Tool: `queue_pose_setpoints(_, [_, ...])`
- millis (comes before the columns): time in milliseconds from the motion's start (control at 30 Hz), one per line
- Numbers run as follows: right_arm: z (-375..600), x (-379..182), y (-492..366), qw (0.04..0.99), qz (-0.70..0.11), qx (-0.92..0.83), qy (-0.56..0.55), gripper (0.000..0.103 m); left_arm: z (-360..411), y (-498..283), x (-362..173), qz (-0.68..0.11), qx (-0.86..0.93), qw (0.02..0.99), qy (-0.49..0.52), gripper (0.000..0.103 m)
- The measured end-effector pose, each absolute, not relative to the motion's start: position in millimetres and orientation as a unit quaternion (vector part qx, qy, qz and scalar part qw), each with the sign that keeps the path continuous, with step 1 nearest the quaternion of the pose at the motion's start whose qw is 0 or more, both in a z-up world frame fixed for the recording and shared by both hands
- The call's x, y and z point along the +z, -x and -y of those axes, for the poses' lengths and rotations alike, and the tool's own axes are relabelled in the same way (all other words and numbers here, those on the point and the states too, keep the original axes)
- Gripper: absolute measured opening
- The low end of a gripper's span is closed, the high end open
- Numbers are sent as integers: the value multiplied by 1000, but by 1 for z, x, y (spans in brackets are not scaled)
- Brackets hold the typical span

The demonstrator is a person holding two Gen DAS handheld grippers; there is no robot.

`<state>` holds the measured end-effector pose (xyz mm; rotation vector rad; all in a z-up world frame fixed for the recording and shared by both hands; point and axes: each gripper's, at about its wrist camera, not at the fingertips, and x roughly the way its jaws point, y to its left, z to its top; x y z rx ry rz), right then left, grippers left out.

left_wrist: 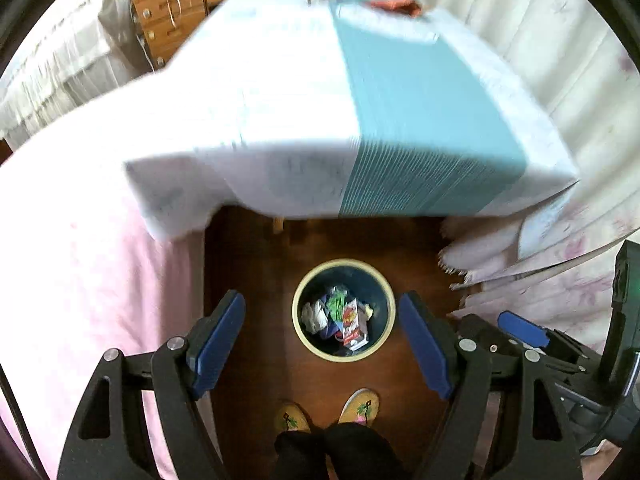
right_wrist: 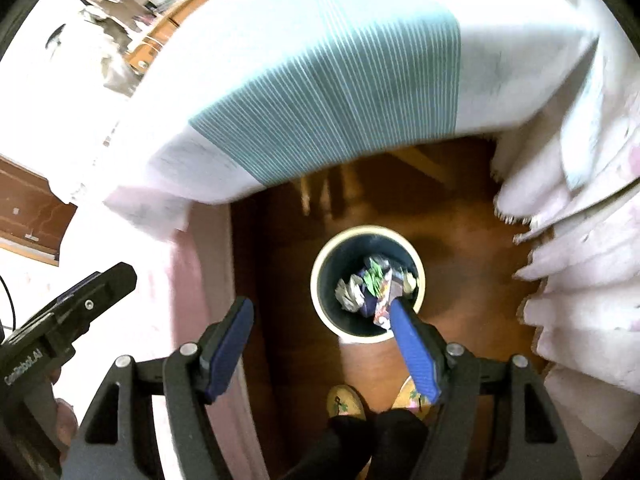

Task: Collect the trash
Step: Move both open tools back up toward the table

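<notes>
Draped over the table, a white cloth with a teal striped band. Beneath, dark wooden floor; behind, a wooden dresser. At the bottom edge, two yellow patterned slippers below dark trouser legs.

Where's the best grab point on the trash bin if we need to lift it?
Likely the cream rim of the trash bin, from straight above, one finger inside and one outside the wall. The bin stands upright on the wooden floor, mouth open upward. Its body looks too wide for the jaws, and wrappers fill the middle, so the bare rim edge is freest.
</notes>
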<state>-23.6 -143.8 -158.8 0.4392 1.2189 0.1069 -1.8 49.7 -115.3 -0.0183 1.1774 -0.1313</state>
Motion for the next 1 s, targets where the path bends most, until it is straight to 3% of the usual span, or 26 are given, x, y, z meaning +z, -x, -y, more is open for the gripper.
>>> queue_pose_setpoints(267, [155,-57,31,838,-507,69,-190,71,-49,10,-11,-500,-66,864,6,78])
queue_pose_setpoints(533, [173,3,34,873,-445,82,-181,71,-40,11,58,-443,-63,894,4,78])
queue_pose_setpoints(1000, [190,51,-2,902,-388,104,-155,71,-34,-13,95,-404,-41,914,5,78])
